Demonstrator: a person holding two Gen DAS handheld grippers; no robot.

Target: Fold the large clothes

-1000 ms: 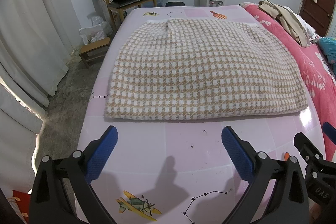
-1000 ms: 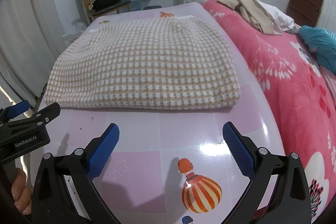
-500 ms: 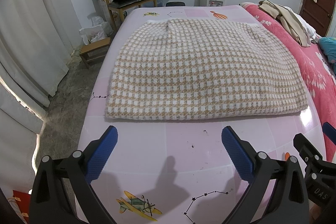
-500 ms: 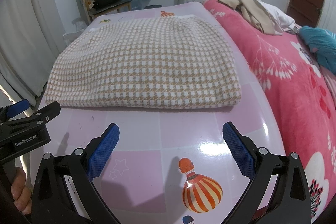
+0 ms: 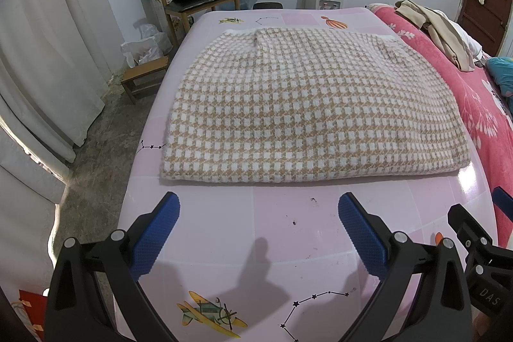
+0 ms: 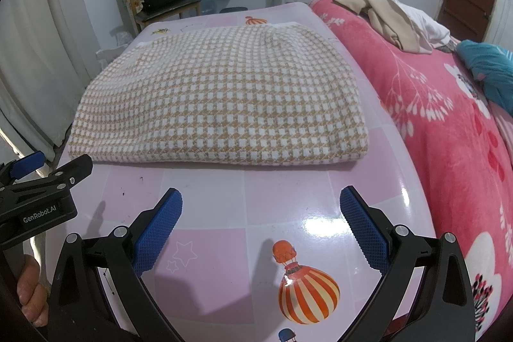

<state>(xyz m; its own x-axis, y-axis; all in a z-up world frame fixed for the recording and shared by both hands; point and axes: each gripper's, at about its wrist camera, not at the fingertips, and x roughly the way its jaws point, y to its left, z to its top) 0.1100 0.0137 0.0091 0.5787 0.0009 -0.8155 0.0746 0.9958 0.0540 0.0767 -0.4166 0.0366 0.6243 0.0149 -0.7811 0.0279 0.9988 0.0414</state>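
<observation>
The folded checked garment [image 5: 304, 114] lies on the pink table [image 5: 288, 213], directly ahead of both grippers, long axis crosswise. Left gripper [image 5: 258, 233] and right gripper [image 6: 261, 228], each spread wide and empty, hover about equally near its front edge.

Both hand-held grippers, left hand-held gripper [image 5: 258, 229] and right hand-held gripper [image 6: 261, 225], wide apart, empty.

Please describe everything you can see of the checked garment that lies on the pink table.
The checked garment is a thick, soft-looking knit in a small tan and white check. It lies flat and folded into a wide block on the pink table, its near edge a rounded, doubled fold, a white band along its far edge. A slight ridge shows near the far middle. Only the table touches it; both open grippers are short of it.
</observation>
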